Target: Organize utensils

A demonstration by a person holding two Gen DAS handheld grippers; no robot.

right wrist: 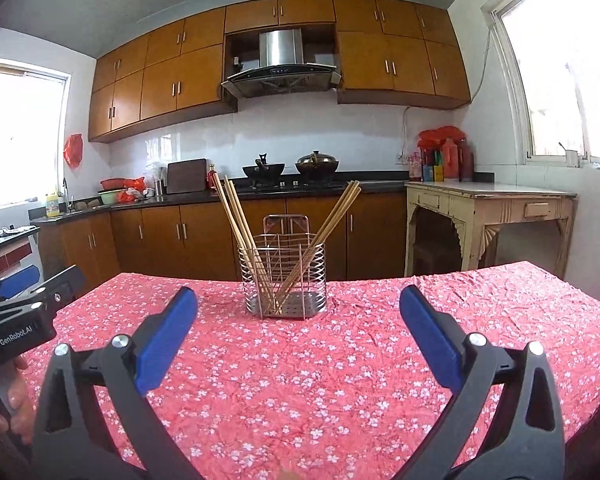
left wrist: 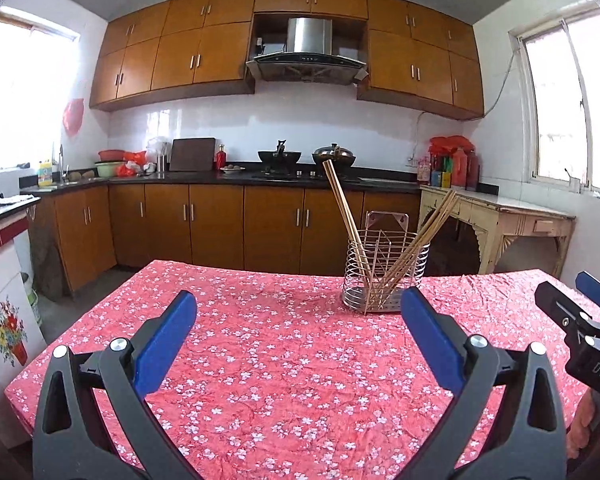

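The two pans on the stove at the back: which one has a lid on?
The right-hand pan. It carries a domed lid with a knob on top, while the left-hand pan is open, with only a dark handle sticking up from it.

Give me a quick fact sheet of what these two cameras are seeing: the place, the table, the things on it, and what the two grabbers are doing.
place: home kitchen, brown cabinets, stove with two pots at the back
table: tablecloth, red with white flowers
holder: wire utensil holder standing upright on the cloth
contents: wooden chopsticks leaning left and right inside the holder
left gripper: open, holding nothing, short of the holder
right gripper: open, holding nothing, facing the holder
loose utensils on cloth: none visible
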